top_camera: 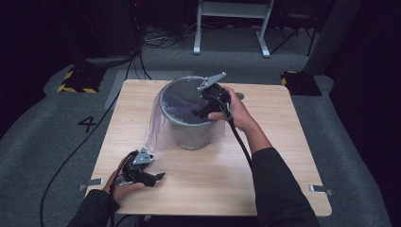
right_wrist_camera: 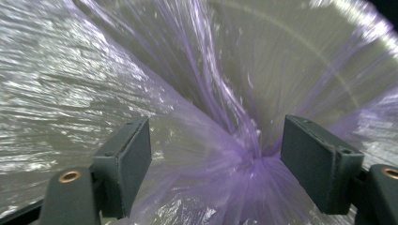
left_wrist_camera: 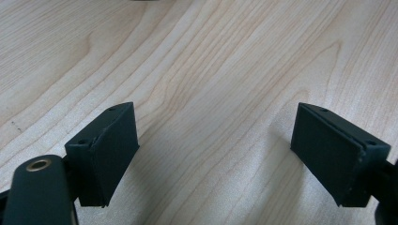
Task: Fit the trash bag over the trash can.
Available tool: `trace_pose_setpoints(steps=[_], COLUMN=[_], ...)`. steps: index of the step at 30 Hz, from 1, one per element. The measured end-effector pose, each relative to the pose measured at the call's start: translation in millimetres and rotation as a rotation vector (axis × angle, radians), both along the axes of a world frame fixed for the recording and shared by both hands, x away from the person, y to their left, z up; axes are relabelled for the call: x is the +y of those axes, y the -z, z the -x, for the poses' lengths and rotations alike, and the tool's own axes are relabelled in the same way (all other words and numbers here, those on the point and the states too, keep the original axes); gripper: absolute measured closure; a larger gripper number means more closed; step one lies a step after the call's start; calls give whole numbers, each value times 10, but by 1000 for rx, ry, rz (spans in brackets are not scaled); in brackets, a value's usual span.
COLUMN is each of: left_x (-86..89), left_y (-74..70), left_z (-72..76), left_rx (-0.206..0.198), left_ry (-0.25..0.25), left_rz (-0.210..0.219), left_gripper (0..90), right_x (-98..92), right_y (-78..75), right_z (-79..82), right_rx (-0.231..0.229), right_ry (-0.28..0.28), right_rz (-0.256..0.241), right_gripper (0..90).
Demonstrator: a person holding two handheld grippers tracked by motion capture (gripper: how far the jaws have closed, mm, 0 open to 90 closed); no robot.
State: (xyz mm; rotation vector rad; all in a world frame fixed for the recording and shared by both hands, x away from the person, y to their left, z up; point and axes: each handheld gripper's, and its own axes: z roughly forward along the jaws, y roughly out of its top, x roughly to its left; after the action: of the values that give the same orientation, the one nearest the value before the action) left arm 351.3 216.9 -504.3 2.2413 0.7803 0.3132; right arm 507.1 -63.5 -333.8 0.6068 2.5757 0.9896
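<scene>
On the tabletop (top_camera: 283, 156), far of centre: 1 grey bin (top_camera: 189, 130), upright, lined with 1 thin purple bag (top_camera: 156, 127) whose loose film drapes down the bin's left outer side to the wood.

Right gripper (top_camera: 204, 109): I hold it over the bin's right rim, pointed into the opening. In the right gripper view its 2 fingers (right_wrist_camera: 129, 164) stand apart with gathered bag film (right_wrist_camera: 234, 154) bunched between them; not pressed on it.

Left gripper (top_camera: 158, 177): near left corner of the tabletop, well apart from the bin, resting low in my left hand (top_camera: 124, 187). In the left gripper view its 2 fingers (left_wrist_camera: 108, 150) are spread wide over bare wood (left_wrist_camera: 211, 93), holding nothing.
</scene>
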Motion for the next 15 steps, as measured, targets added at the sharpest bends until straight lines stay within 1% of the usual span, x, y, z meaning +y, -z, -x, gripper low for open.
trace_pose_setpoints(steps=[1,3,6,7,8,14,15], left_x=[0,0,0,0,0,0,0], left_y=[0,0,0,0,0,0,0], left_z=[0,0,0,0,0,0,0], left_rx=[0,0,0,0,0,0,0], left_ry=[0,0,0,0,0,0,0], left_rz=[0,0,0,0,0,0,0], left_gripper=[146,147,146,146,146,147,147], right_x=[6,27,52,62,71,106,110], right_y=[0,2,5,7,8,14,13], right_z=[-8,-29,-49,-56,-63,-81,-81], right_rx=[9,36,53,64,78,97,97], right_ry=[0,5,8,18,23,34,38], right_rz=[10,48,86,104,110,169,171], right_gripper=[248,239,236,236,235,227,226])
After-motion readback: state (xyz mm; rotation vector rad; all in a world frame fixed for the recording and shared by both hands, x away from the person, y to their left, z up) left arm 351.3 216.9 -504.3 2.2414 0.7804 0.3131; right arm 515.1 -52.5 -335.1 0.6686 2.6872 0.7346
